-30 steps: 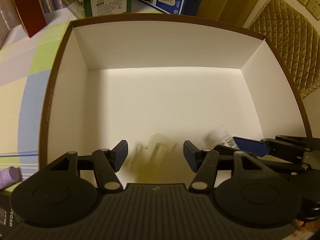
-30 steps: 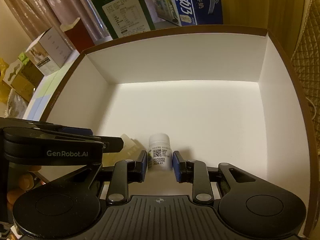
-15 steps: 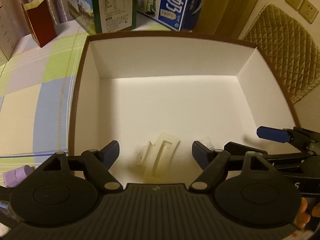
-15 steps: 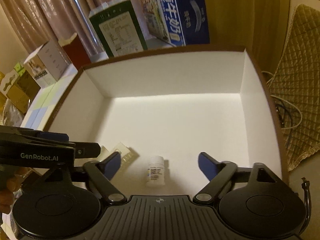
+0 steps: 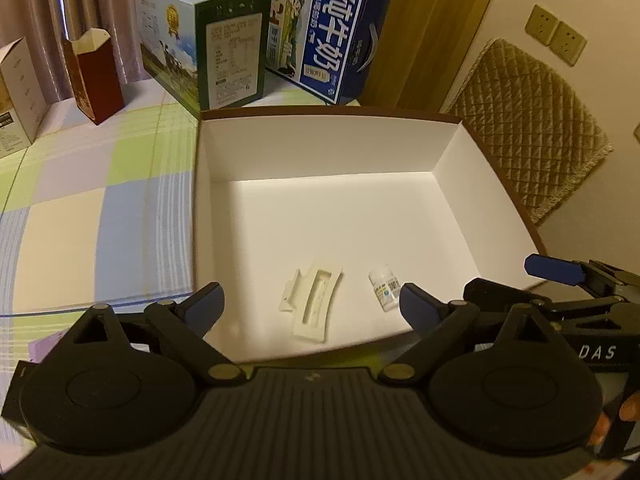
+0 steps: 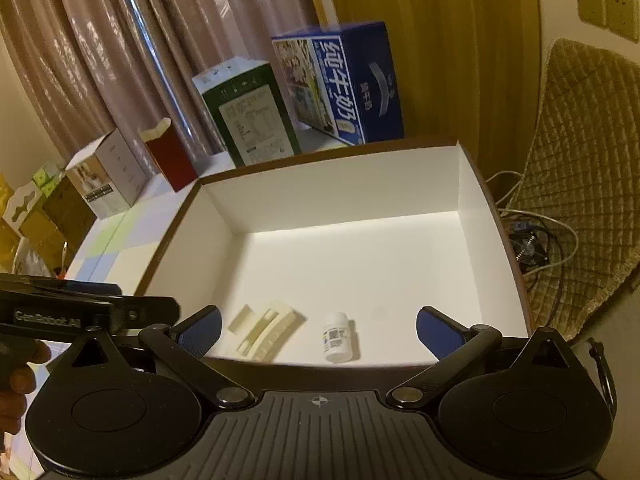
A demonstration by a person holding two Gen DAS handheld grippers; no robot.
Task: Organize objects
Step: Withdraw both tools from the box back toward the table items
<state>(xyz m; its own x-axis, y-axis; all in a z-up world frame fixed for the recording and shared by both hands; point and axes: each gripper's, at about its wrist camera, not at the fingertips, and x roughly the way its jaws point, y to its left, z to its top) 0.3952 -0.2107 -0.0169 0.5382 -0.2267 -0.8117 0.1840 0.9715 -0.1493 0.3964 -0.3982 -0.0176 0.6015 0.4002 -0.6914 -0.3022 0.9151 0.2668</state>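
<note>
The right gripper (image 6: pixel 318 326) and left gripper (image 5: pixel 310 304) both gape wide, holding nothing; just beyond, the small white bottle (image 6: pixel 337 336) and pale plastic insert (image 5: pixel 314 304) lie inside the white box (image 5: pixel 320 152); more sorting probably remains, such as the purple item (image 5: pixel 44 350) outside.

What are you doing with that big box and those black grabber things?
A person is tidying small things into a big white cardboard box with a brown rim. A small white plastic bottle and a pale plastic tray piece lie on the box floor near the front wall. The left tool and right tool both hang open above the front edge, holding nothing.
</note>
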